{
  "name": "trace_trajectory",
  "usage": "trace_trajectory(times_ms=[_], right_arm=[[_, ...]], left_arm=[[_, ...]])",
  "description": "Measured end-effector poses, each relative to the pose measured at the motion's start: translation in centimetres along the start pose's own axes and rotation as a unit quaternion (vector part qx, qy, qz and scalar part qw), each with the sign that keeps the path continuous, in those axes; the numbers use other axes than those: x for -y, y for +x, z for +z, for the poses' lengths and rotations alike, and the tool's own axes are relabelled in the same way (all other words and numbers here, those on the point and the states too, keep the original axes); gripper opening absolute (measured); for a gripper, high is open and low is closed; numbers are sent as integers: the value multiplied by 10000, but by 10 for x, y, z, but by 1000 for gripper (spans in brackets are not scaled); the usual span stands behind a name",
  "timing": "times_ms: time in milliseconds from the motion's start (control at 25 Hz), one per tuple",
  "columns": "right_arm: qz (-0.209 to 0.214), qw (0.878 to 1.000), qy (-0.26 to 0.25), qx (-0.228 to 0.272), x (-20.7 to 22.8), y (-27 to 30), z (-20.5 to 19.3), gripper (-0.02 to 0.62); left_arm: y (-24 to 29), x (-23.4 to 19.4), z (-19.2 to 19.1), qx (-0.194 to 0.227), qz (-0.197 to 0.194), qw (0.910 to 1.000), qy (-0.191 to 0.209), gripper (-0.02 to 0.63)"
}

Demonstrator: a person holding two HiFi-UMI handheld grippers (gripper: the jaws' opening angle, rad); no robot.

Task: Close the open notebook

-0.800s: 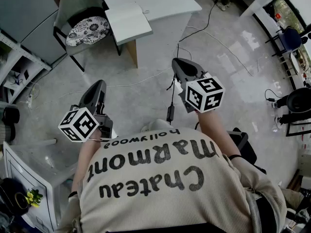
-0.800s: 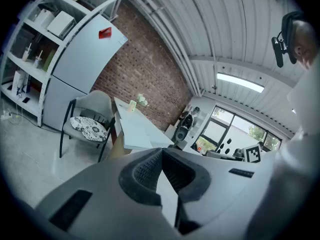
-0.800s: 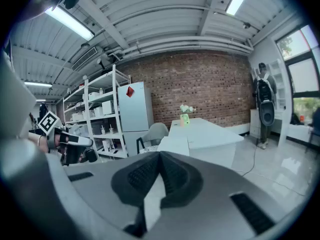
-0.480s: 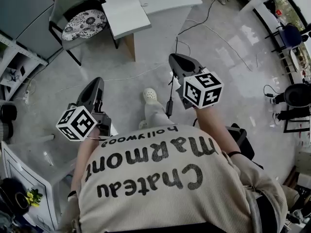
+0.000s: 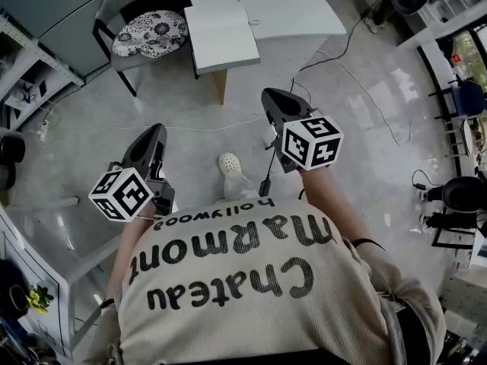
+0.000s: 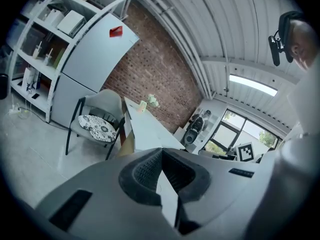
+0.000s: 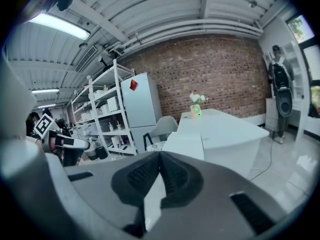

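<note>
The open notebook (image 5: 222, 36) lies with blank white pages up on the near end of a white table (image 5: 293, 10), far ahead of both grippers. In the right gripper view the notebook (image 7: 185, 145) shows just past the jaw tips, still well away. My left gripper (image 5: 154, 133) is held over the floor in front of the person's body, its jaws shut and nothing in them. My right gripper (image 5: 271, 99) is also shut and holds nothing; it is closer to the table than the left one. Both point slightly downward.
A grey chair with a flower-patterned cushion (image 5: 150, 33) stands left of the table. Cables (image 5: 358, 67) trail over the floor on the right. Shelving (image 5: 27, 90) and a white cabinet (image 5: 46, 257) line the left side. The person's white shoe (image 5: 230, 166) is stepping forward.
The person has walked toward the table, a white shoe swinging into view. The table and notebook have shifted right in the head view. Both grippers stayed shut in front of the body.
</note>
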State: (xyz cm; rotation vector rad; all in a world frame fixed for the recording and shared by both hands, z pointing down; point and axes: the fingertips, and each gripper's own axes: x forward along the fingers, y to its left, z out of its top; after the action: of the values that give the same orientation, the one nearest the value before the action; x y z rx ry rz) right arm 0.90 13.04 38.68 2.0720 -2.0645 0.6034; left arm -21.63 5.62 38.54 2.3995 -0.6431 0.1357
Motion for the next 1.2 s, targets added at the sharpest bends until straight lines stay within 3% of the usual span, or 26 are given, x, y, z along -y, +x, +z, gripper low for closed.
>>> trace_trajectory(times_ms=[120, 320, 600, 840, 1200], right_arm=[[235, 9995, -200, -100, 4, 37, 14, 5], [640, 9947, -631, -492, 5, 98, 22, 68], [978, 9763, -1482, -1236, 14, 176, -6, 227], [929, 9399, -2684, -1893, 29, 221, -47, 296], [888, 8875, -3971, -2164, 43, 247, -78, 376]], left_arm=[[13, -14, 9, 51, 189, 9998, -75, 0], [21, -41, 17, 148, 578, 9977, -317, 0], [25, -74, 10, 154, 1111, 9911, -714, 0], [22, -97, -3, 99, 1475, 9832, -1068, 0], [32, -110, -9, 53, 1705, 9775, -1239, 0]])
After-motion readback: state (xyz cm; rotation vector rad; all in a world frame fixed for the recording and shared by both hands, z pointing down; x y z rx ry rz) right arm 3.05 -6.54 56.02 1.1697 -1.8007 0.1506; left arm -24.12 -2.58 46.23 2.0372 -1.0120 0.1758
